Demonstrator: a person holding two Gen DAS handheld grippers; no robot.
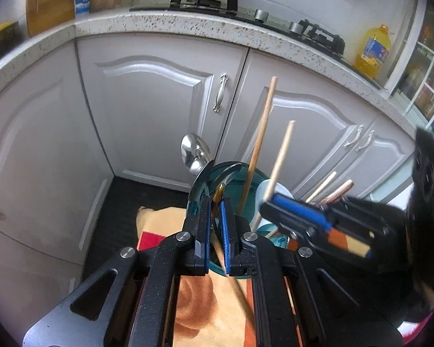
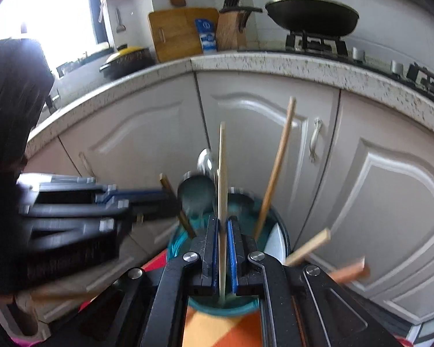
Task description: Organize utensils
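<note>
A teal glass holder stands on a cloth in front of both grippers. A metal spoon and a tall wooden chopstick stand in it. My left gripper is shut on a dark brown chopstick over the holder's near rim. It shows blurred at the left of the right wrist view. My right gripper is shut on a pale chopstick that points up over the holder. It comes in from the right in the left wrist view.
An orange flowered cloth lies under the holder. More sticks lean out over its right side. White cabinet doors stand close behind, under a speckled countertop with a wok, cutting board and oil bottle.
</note>
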